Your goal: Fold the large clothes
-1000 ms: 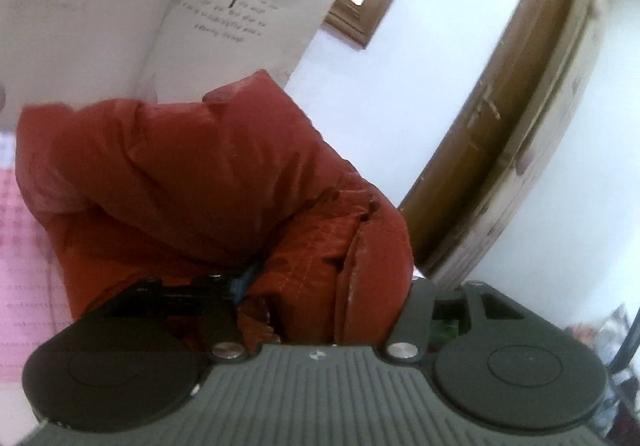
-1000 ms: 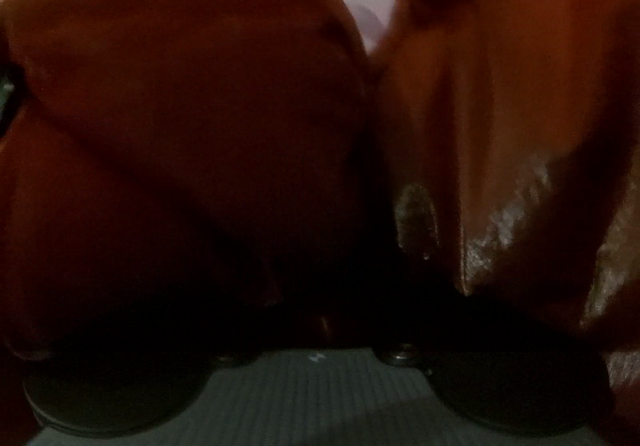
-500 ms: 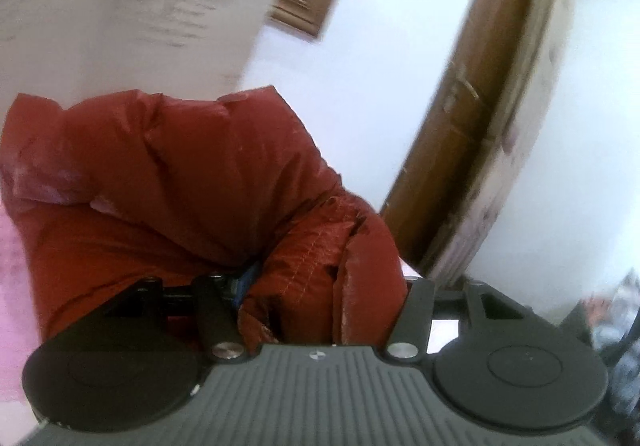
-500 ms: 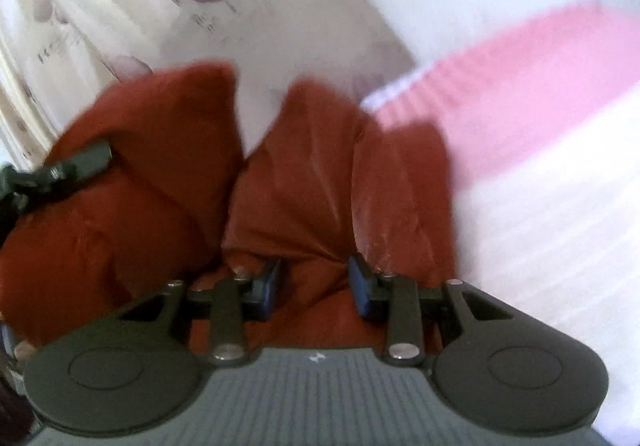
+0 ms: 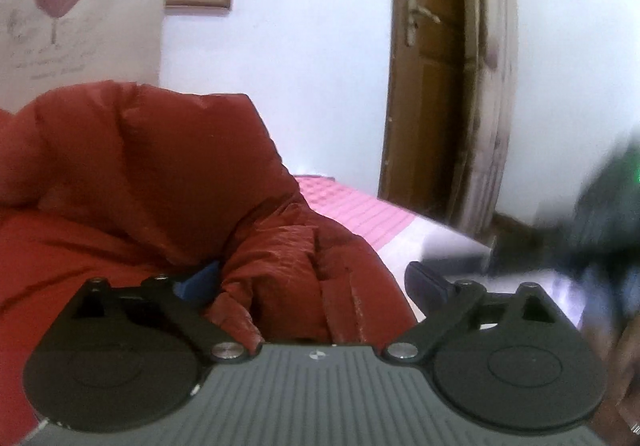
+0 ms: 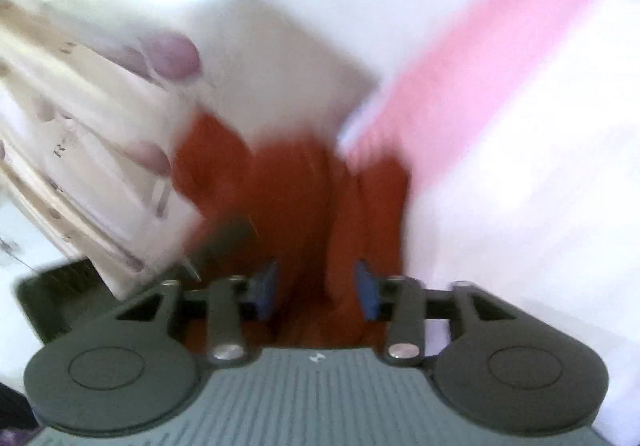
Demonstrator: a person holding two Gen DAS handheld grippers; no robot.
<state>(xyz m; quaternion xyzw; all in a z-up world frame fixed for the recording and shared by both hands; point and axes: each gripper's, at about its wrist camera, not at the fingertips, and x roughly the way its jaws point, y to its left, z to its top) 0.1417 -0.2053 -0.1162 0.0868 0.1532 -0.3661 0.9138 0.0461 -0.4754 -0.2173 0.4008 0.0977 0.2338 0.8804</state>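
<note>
Left wrist view: left gripper (image 5: 308,282) has its jaws opening, now spread wide; the red padded jacket (image 5: 152,182) bulges between them, its folded edge clear of the far-side finger (image 5: 426,280). Pink bedcover (image 5: 352,206) lies beyond, brown door (image 5: 428,66) further off.

Right wrist view, blurred: right gripper (image 6: 316,288) jaws opening, blue pads (image 6: 366,290) apart, the jacket (image 6: 296,190) between and ahead, untouched by either pad. Patterned curtain (image 6: 100,106) stands left.

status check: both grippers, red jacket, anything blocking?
Left gripper opening, red jacket fabric between, unpinched. Right gripper opening, fabric between, pads clear. Jacket bunched on pink bedspread. Nothing blocking.
</note>
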